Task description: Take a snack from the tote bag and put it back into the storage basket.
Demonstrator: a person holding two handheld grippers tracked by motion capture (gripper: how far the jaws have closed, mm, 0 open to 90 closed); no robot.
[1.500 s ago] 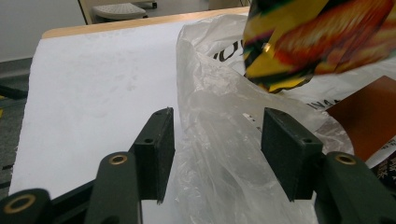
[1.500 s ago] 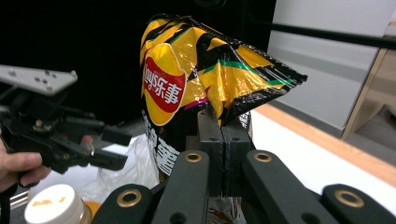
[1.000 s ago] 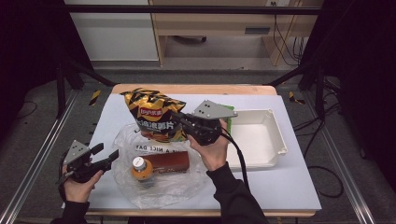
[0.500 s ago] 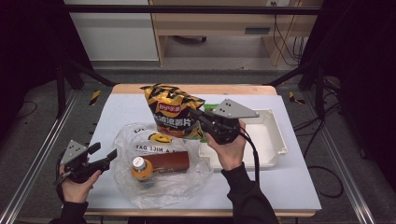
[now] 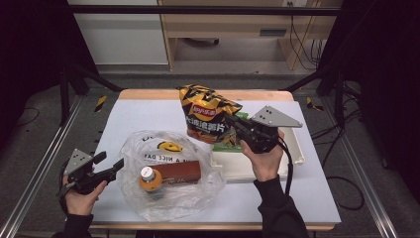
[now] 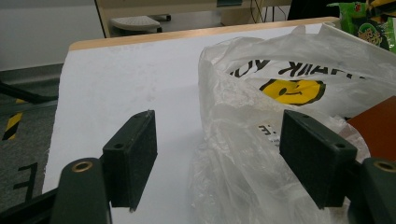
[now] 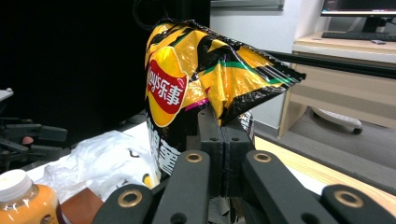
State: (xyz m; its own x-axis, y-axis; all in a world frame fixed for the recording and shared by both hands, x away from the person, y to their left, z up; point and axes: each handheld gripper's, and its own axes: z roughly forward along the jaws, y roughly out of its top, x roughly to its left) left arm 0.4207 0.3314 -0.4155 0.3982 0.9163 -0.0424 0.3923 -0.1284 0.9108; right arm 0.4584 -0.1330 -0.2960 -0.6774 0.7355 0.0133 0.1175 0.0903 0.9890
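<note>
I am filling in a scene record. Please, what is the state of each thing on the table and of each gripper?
Chip bag: sealed, lifted, pinched by right gripper.
Left gripper: open, bag edge between jaws.
Plastic bag: crumpled, lying open.
Bottle: capped, inside plastic bag.
Brown box: closed, lying flat.
White tray: holds green packet.

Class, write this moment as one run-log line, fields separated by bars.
right gripper: shut on chip bag, lifted | left gripper: open beside plastic bag | bottle, brown box: in plastic bag
</note>
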